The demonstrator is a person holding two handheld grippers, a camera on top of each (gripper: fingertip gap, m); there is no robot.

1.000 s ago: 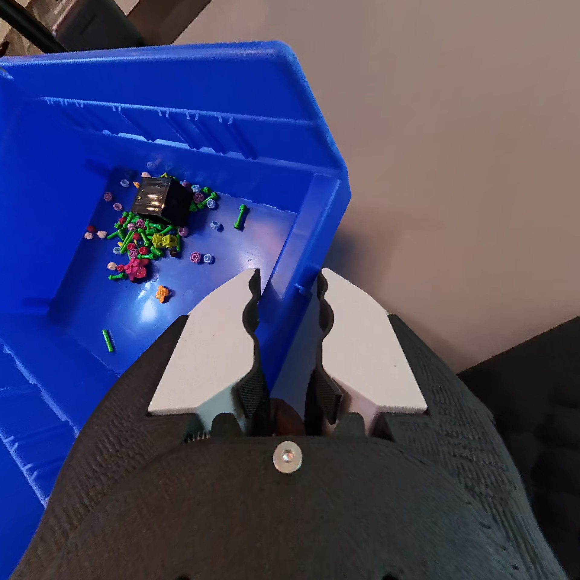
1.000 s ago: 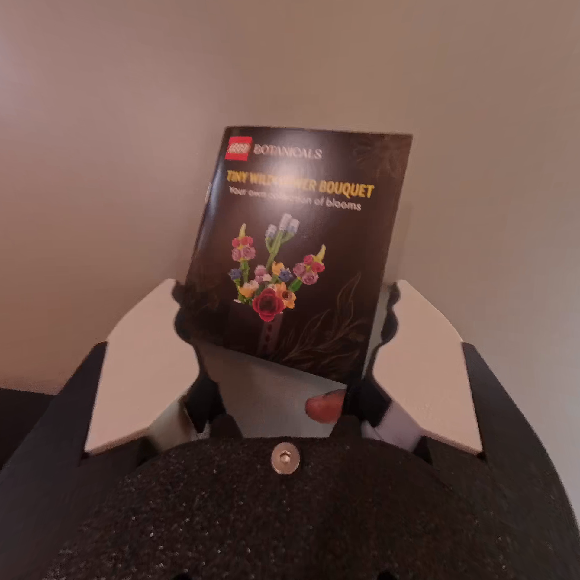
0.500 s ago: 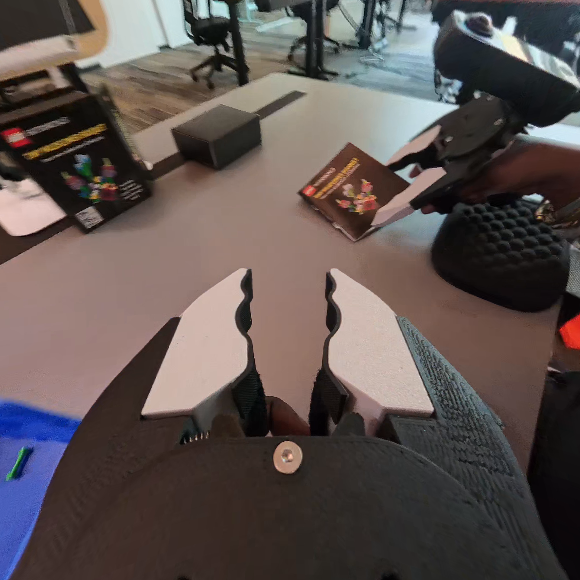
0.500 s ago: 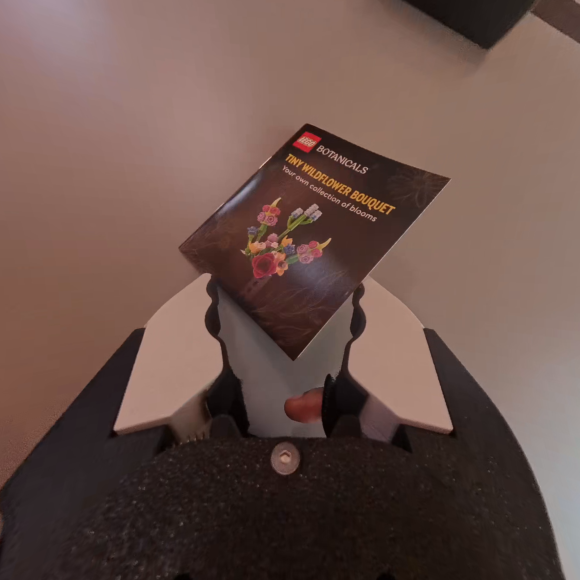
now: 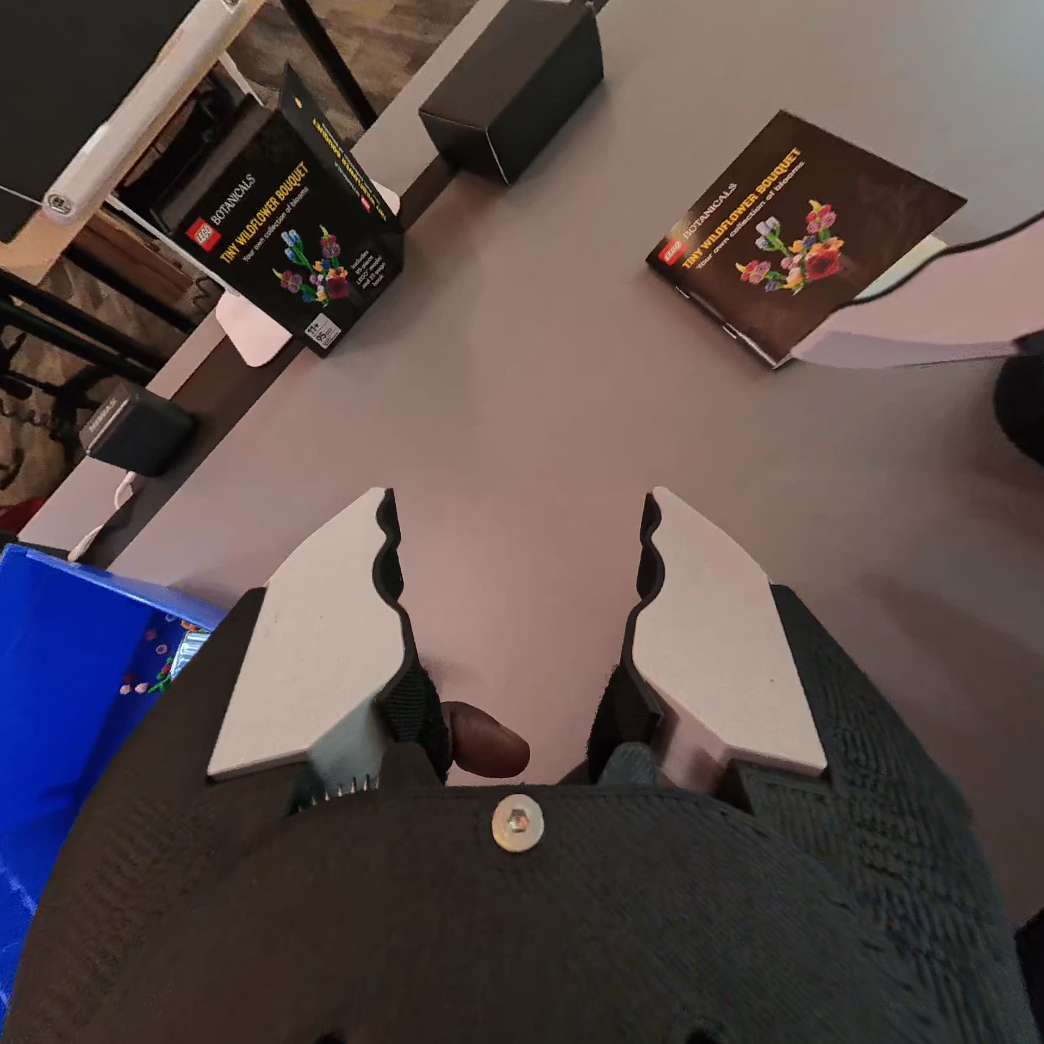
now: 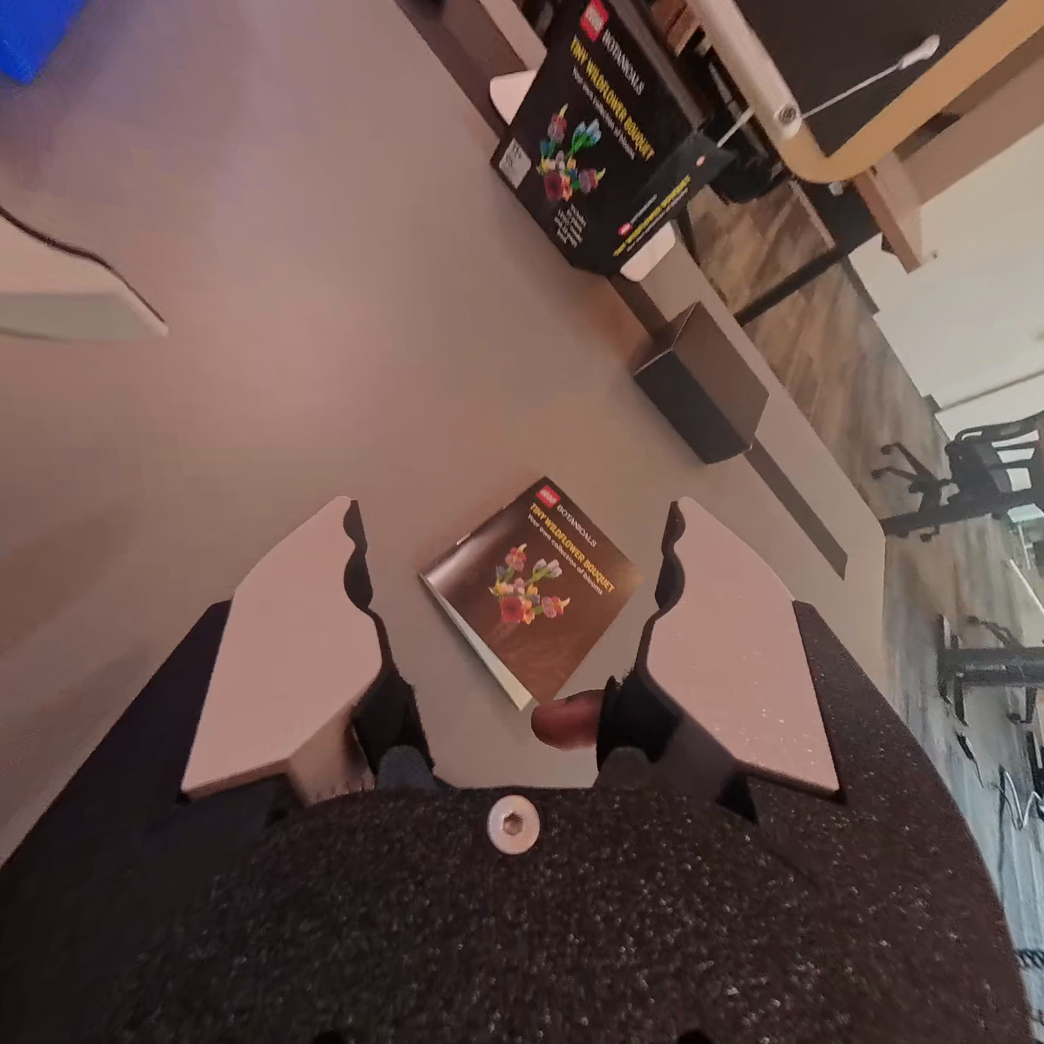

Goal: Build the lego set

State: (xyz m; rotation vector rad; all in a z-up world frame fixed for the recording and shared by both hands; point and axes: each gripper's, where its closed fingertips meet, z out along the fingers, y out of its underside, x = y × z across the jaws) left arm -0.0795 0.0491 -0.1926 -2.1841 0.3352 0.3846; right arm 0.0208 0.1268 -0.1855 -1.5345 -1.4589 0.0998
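Booklet (image 6: 531, 593) now lies flat on the table (image 5: 508, 395), let go: half a second back the right gripper (image 6: 511, 508) had a corner of it pinched, and now its jaws stand wide apart above it, holding nothing. The left gripper (image 5: 517, 497) has swung off the blue bin (image 5: 62, 678), whose wall it straddled a second ago, and hangs over bare table with jaws spread wider than before, also empty. The bricks (image 5: 152, 678) sit loose in that bin at its left. The set's box (image 5: 294, 226) stands at the far edge beside a small black box (image 5: 508, 96). With the booklet still shut and nothing joined, I'd say building hasn't begun; opening the booklet looks the likely next step.
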